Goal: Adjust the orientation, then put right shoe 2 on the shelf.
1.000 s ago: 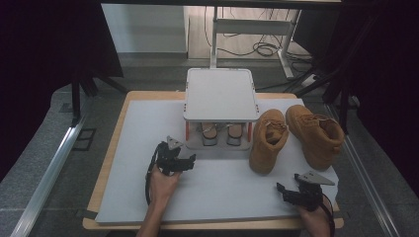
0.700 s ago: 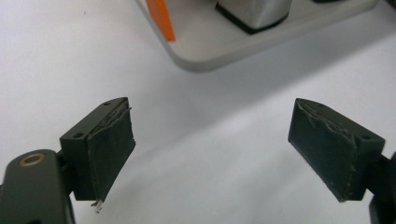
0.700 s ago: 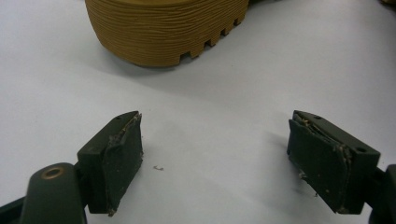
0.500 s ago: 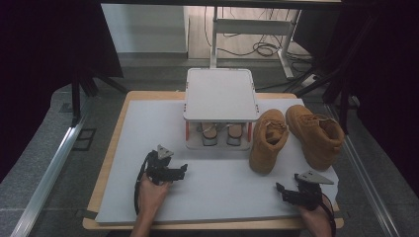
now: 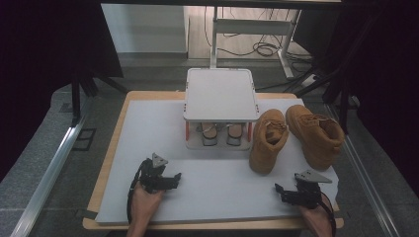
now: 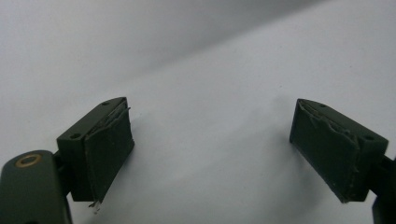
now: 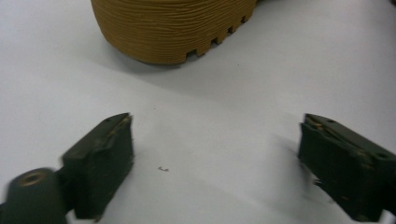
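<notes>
Two tan work boots stand at the right of the white table mat (image 5: 148,128): the left boot (image 5: 266,140) and the right boot (image 5: 317,134). My left gripper (image 5: 170,178) lies low on the mat at the near left, held by a hand, and is open. In the left gripper view its jaws (image 6: 233,154) stand wide apart over bare mat. My right gripper (image 5: 284,193) is at the near right corner, open. In the right gripper view (image 7: 215,163) nothing is between its jaws, and a boot's ribbed sole (image 7: 173,28) lies just beyond them.
A small white shelf stand (image 5: 221,94) sits at the back middle of the mat, with a pair of light shoes (image 5: 220,134) under it. A tiny speck (image 7: 162,169) lies on the mat. Dark floor, metal rails and cables surround the table.
My left gripper has drawn back toward the near edge and slightly left. The right gripper and the boots have stayed put.
</notes>
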